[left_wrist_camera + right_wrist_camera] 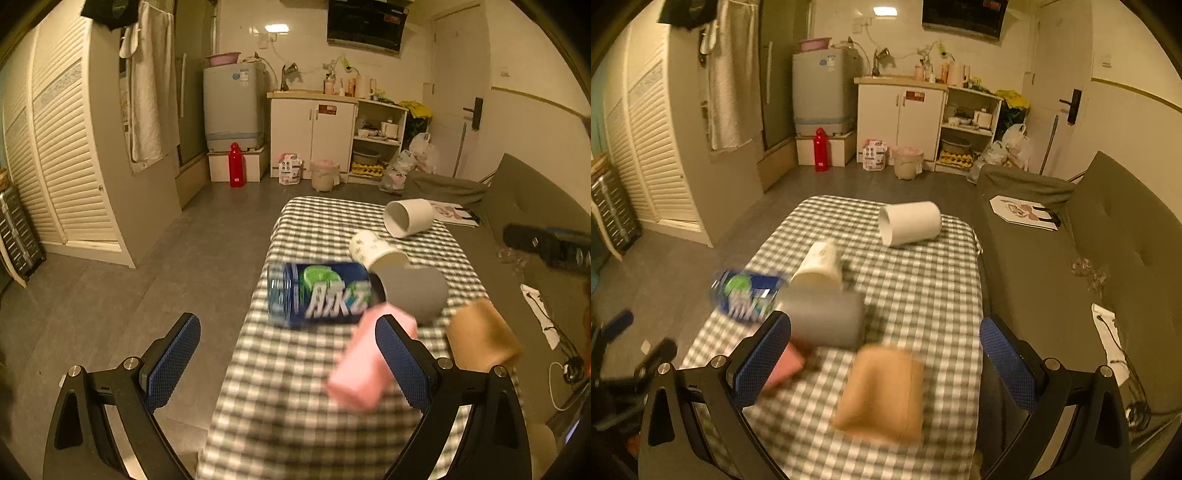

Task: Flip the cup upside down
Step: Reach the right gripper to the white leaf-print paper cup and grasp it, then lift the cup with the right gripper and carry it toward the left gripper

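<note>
Several cups lie on their sides on a checkered table (295, 387) (923, 295): a white cup (408, 217) (910, 223) at the far end, a patterned paper cup (376, 251) (820, 264), a grey cup (415, 293) (825, 321), a pink cup (364, 363) (783, 365) and a tan cup (484, 336) (884, 391). My left gripper (288, 358) is open and empty over the table's left edge, the pink cup by its right finger. My right gripper (886, 362) is open, with the tan cup lying between its fingers.
A blue drink bottle (321, 293) (746, 291) lies on its side by the table's left edge. A grey sofa (1071, 258) runs along the table's right side. The other gripper shows at the right edge (550, 245) and at the left (624, 350).
</note>
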Demonstrator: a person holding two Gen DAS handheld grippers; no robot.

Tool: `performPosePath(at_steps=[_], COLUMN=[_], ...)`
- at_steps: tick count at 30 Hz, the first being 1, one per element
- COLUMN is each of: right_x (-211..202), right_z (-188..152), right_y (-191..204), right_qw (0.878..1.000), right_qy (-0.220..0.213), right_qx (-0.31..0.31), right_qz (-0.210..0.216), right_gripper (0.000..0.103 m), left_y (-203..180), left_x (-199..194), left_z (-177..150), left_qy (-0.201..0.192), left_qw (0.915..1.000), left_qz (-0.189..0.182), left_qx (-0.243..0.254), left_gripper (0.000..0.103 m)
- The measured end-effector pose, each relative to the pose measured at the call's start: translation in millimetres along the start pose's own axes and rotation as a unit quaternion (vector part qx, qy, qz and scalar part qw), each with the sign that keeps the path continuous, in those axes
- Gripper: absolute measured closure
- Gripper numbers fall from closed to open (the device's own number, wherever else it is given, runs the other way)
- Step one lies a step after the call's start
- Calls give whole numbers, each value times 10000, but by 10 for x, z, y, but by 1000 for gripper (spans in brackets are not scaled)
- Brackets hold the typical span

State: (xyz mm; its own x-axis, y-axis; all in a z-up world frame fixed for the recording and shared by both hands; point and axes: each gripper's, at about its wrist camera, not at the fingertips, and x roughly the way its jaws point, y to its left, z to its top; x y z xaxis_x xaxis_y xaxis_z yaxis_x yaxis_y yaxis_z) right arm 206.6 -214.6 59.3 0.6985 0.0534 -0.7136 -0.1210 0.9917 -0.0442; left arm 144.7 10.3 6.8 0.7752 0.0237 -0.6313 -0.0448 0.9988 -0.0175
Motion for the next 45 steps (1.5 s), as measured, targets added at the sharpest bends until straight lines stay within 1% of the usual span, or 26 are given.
performPosePath(at_steps=[2,5,6,7,9,12,14,15,19,21,22,23,25,26,28,31,34,37,39,42,45], right_x=[165,510,633,829,1131,1558,1777,1892,2141,2226,2259,2284,2359,2370,2317,2030,1560,1076,792,227,-196], right_z=[205,499,568,647,716,717,672,646,548,539,516,510,468,456,474,593,774,925,950,823,612], right_y=[3,133,185,264,389,609,704,742,824,843,856,867,867,865,846,813,748,712,715,706,727], right_qw=[9999,9990,9981,9957,9910,9811,9742,9710,9619,9583,9559,9539,9486,9478,9514,9602,9702,9765,9797,9828,9841], right_qy=[123,367,515,771,1167,1730,2046,2191,2542,2680,2757,2821,2972,3000,2884,2575,2179,1897,1740,1558,1463], right_qx=[-28,-118,-123,-111,-159,-429,-500,-482,-431,-392,-387,-388,-310,-253,-162,-161,-106,-118,-139,-116,-117], right_qz=[17,235,330,511,630,756,804,821,906,914,931,946,1041,1051,1070,1070,1052,1017,982,982,1003], right_gripper=[0,0,0,0,0,0,1,3,7,17,20,24,38,41,41,42,42,42,42,42,42], left_y=[-13,34,58,77,125,250,306,342,438,485,507,526,554,554,562,558,548,506,471,433,411], left_x=[167,400,498,562,730,937,1018,1054,1146,1163,1163,1158,1148,1137,1062,944,729,406,224,-79,-351], left_z=[152,341,407,445,509,519,487,464,372,339,341,337,340,347,376,435,500,550,555,501,354], left_qy=[18,34,62,94,196,309,396,442,585,628,615,620,638,634,587,479,344,142,30,-68,-110], left_qw=[10000,10000,9999,9998,9994,9988,9985,9983,9975,9972,9973,9973,9971,9971,9975,9982,9987,9995,9997,9999,9999], left_qz=[74,73,122,156,274,385,387,377,376,367,331,301,275,269,270,287,259,210,160,69,-34], left_qx=[58,5,-9,-9,16,9,-33,-66,-158,-187,-224,-263,-300,-310,-288,-235,-256,-189,-160,-131,-95], left_gripper=[5,5,5,5,5,5,5,5,5,5,5,5,5,5,5,5,5,5,5,5,5])
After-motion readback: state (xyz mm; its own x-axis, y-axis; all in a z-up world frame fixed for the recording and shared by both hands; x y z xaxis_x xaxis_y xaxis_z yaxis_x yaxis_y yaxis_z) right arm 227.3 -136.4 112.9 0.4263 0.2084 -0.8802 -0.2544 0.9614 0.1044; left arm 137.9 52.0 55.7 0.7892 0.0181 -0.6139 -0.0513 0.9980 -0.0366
